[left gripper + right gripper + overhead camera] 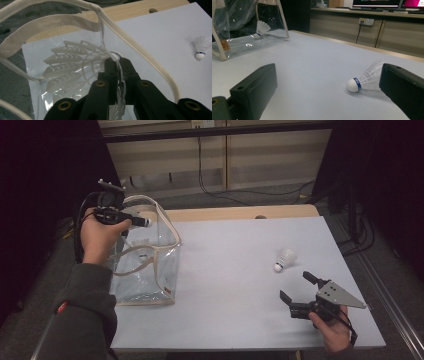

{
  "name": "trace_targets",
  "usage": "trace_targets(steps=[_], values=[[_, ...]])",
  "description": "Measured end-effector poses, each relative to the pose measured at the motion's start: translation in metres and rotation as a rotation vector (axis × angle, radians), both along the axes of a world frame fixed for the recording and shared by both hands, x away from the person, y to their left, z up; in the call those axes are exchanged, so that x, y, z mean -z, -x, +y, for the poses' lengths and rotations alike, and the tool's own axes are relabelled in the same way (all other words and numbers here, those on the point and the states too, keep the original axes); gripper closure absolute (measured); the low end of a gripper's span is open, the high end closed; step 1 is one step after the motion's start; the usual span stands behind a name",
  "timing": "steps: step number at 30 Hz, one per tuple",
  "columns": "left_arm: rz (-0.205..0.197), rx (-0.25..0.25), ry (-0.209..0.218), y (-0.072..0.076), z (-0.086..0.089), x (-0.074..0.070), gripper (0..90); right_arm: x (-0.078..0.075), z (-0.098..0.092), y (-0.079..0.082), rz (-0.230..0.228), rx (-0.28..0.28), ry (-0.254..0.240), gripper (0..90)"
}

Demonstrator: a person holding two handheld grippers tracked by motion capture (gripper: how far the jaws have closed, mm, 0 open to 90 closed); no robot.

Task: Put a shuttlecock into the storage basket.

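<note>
Hovering over the clear bag (pixel 150 255), left gripper (pixel 117 62) clamped on a shuttlecock (pixel 72 67) in its own view, right gripper (pixel 295 287) gaping empty beside the table's shuttlecock (pixel 284 259), another shuttlecock (pixel 261 28) inside the bag in the right gripper view

A white feathered shuttlecock (pixel 75 67) hangs over the open clear plastic bag with cream trim (pixel 167 227). Another white shuttlecock (pixel 284 259) lies on its side on the table, well apart.

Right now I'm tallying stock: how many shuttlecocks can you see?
3. One is clamped in the left gripper above the clear bag, one lies inside the bag, and one lies on the table before the open right gripper. More may be hidden.
</note>
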State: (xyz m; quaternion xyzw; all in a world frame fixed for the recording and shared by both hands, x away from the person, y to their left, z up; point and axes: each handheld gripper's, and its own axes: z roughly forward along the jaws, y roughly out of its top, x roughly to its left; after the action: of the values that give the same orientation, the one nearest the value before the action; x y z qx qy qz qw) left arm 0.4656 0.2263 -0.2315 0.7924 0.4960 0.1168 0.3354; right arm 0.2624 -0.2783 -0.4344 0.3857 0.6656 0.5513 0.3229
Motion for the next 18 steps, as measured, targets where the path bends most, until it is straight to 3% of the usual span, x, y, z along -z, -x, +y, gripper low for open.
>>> trace_targets(steps=[18], values=[[0.016, -0.016, -0.013, -0.004, 0.003, 0.012, 85.5, 0.0, 0.0, 0.0, 0.001, 0.0, 0.0, 1.4]])
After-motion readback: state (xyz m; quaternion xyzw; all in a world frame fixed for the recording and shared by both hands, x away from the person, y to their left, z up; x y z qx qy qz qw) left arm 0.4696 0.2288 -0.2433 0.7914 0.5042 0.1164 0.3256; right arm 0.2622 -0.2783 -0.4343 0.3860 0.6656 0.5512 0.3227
